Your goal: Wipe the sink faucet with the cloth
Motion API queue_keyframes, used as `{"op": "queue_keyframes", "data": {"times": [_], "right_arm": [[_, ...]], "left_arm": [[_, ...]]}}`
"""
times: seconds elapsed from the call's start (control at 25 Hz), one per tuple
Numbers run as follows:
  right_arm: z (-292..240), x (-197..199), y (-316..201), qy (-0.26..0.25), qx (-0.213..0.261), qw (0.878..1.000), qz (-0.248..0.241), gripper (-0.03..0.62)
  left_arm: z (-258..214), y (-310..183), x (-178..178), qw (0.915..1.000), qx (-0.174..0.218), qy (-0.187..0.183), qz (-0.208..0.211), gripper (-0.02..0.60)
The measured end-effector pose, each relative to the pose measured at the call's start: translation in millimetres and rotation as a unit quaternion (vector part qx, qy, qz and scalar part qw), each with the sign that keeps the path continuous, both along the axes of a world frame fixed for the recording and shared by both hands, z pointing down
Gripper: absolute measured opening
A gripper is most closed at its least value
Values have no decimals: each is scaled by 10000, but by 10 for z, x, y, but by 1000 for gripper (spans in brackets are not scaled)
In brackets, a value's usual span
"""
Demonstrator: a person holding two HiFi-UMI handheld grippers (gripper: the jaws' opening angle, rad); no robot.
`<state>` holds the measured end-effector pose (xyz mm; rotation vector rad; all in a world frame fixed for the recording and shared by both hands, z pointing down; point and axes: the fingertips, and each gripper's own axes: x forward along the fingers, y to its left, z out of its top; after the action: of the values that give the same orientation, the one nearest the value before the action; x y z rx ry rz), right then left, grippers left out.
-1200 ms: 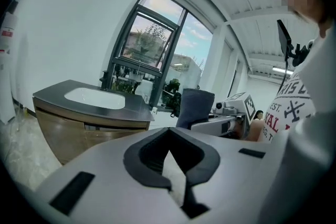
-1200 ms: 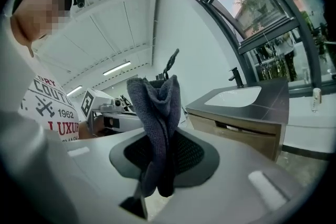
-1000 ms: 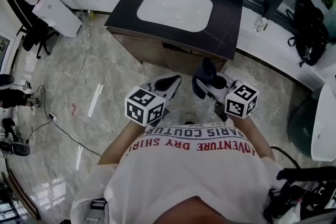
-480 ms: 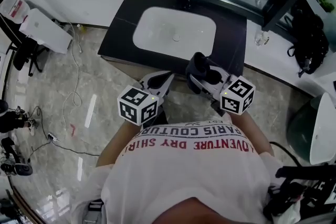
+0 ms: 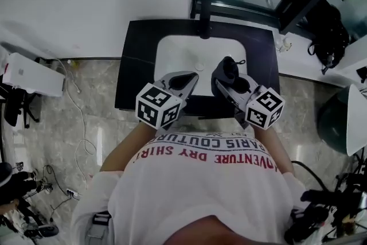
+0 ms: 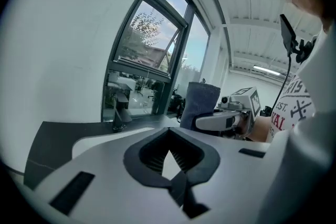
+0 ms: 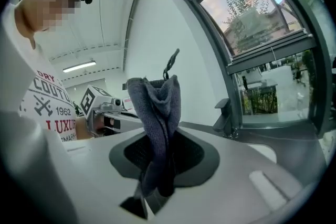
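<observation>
Right tool (image 5: 225, 84) is pinching the cloth (image 5: 229, 67) over the sink (image 5: 175, 54), 6 o'clock from the faucet (image 5: 205, 23). Left tool (image 5: 190, 78) at its 9 o'clock, closed up, empty.

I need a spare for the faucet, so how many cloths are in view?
1. The dark cloth is clamped in the right gripper, held over the sink. The left gripper holds nothing. No other cloth shows, though one may be hidden.

Head cam looks steeply down on sink (image 5: 178, 57); gripper cams sit low, close, facing faucet (image 6: 119, 115), prob. shared.
</observation>
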<state>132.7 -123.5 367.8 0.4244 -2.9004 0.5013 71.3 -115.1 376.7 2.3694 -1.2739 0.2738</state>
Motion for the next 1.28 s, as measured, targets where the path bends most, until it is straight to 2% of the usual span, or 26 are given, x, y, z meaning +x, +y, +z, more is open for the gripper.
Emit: {"op": "queue_keyframes", "data": {"times": [0.2, 0.48, 0.84, 0.96, 1.08, 1.2, 1.28], "right_arm": [[64, -190, -216, 76, -61, 9995, 313, 81], [210, -103, -543, 242, -139, 9987, 434, 81], [244, -218, -1073, 459, 94, 9989, 50, 81], [214, -273, -1380, 608, 462, 9971, 54, 81], [40, -378, -1707, 720, 1098, 9913, 126, 81], [-186, -547, -2024, 851, 1889, 9780, 232, 81], [-262, -680, -2247, 1103, 2397, 9642, 275, 81]], "left_arm": [[83, -269, -211, 9994, -82, 74, 318, 2], [178, -581, -100, 9983, -207, 162, 526, 2], [308, -1022, -212, 9989, -374, 125, 264, 2], [383, -1129, -281, 9987, -457, 148, 141, 2], [438, -1170, -362, 9985, -520, 153, -28, 2], [506, -1178, -480, 9977, -618, 159, -219, 2], [541, -1176, -552, 9970, -672, 206, -327, 2]]}}
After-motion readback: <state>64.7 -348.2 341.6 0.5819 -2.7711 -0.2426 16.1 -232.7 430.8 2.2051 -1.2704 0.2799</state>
